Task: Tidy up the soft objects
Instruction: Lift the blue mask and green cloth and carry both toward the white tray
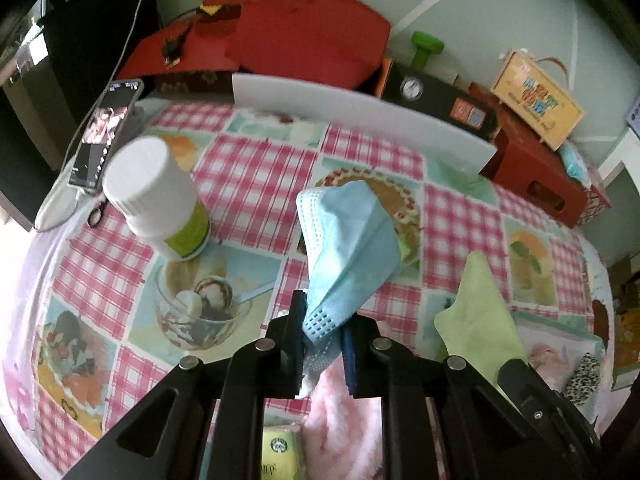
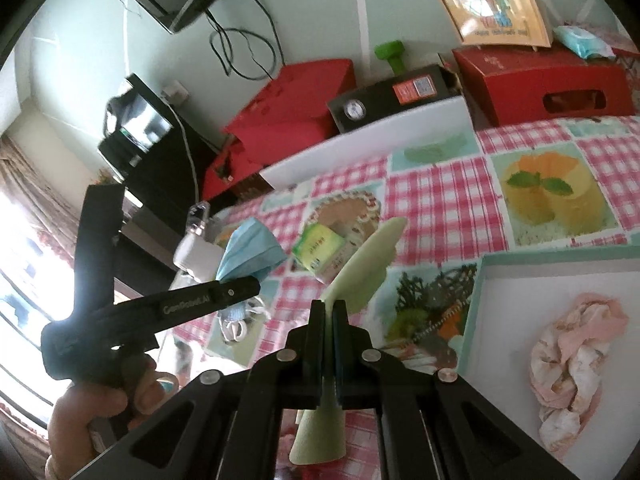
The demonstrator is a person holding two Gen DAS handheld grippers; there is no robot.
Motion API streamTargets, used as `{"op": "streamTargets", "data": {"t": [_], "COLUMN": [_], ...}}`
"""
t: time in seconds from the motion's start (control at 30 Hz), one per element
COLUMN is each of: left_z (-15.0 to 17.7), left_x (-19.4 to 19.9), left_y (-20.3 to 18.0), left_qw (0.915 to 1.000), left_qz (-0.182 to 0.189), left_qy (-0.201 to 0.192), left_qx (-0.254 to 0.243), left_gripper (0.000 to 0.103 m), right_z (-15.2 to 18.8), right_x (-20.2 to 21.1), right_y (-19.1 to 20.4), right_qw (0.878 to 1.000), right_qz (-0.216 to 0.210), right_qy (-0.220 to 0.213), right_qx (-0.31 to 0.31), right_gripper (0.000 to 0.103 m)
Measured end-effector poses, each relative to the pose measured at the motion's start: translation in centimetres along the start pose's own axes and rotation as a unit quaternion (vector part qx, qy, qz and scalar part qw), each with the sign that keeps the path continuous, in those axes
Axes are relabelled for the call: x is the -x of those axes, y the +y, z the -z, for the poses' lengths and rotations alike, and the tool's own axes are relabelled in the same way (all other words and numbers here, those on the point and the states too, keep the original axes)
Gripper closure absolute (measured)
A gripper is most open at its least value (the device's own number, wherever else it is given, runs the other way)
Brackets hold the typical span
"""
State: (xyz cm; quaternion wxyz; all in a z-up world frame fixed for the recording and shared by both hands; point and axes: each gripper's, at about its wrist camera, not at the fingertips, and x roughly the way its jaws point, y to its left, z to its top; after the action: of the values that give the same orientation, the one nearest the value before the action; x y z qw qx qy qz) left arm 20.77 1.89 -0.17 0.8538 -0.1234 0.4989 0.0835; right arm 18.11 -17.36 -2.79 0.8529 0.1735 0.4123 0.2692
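My left gripper (image 1: 322, 316) is shut on the lower corner of a light blue face mask (image 1: 348, 236), which hangs raised above the checked tablecloth (image 1: 248, 176). From the right wrist view the same mask (image 2: 252, 248) sticks up from the left gripper (image 2: 240, 290), held by a person's hand (image 2: 96, 404). My right gripper (image 2: 329, 306) is shut on a pale green cloth (image 2: 368, 264), lifted off the table. That cloth (image 1: 480, 312) appears at the right in the left wrist view. A teal-rimmed white box (image 2: 560, 258) to the right holds a crumpled pink cloth (image 2: 572, 364).
A white bottle (image 1: 156, 196) and a phone (image 1: 106, 132) stand at the left. A white board (image 1: 360, 116) lines the far table edge, with red boxes (image 1: 304, 36) behind. A green packet (image 2: 320, 248) lies mid-table. A pink fluffy item (image 1: 344, 412) lies under the left gripper.
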Motion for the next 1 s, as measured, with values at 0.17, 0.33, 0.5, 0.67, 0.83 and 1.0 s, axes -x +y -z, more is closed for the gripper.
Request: {"op": "streamTargets", "data": {"t": [0.17, 0.33, 0.5, 0.67, 0.83, 1.0], "left_z": [-0.4, -0.6, -0.5, -0.3, 0.1, 0.9], "left_x": [2.4, 5.0, 6.6, 7.2, 7.4, 7.0], "left_y": [-0.5, -1.1, -2.1, -3.3, -5.0, -7.1], "left_qw": [0.9996, 0.9983, 0.9967, 0.9958, 0.9942, 0.9922], "left_qz": [0.01, 0.022, 0.037, 0.049, 0.064, 0.082], "left_qy": [-0.025, -0.053, -0.067, -0.068, -0.067, -0.057], "left_qx": [-0.005, -0.015, -0.026, -0.037, -0.054, -0.074], "left_gripper": [0.087, 0.087, 0.087, 0.087, 0.087, 0.087], "right_z": [-0.7, -1.4, -2.0, -2.4, -2.9, -3.0], "right_x": [1.9, 3.8, 5.7, 7.8, 10.8, 14.5], "right_y": [1.0, 1.6, 1.8, 1.0, -0.6, -2.6], "right_qw": [0.999, 0.997, 0.996, 0.995, 0.992, 0.984], "right_qz": [-0.026, -0.039, -0.032, -0.015, 0.017, 0.069], "right_qy": [-0.031, -0.058, -0.078, -0.098, -0.127, -0.162], "right_qx": [0.007, 0.013, 0.018, 0.016, 0.005, -0.008], "right_gripper": [0.099, 0.099, 0.099, 0.099, 0.099, 0.099]}}
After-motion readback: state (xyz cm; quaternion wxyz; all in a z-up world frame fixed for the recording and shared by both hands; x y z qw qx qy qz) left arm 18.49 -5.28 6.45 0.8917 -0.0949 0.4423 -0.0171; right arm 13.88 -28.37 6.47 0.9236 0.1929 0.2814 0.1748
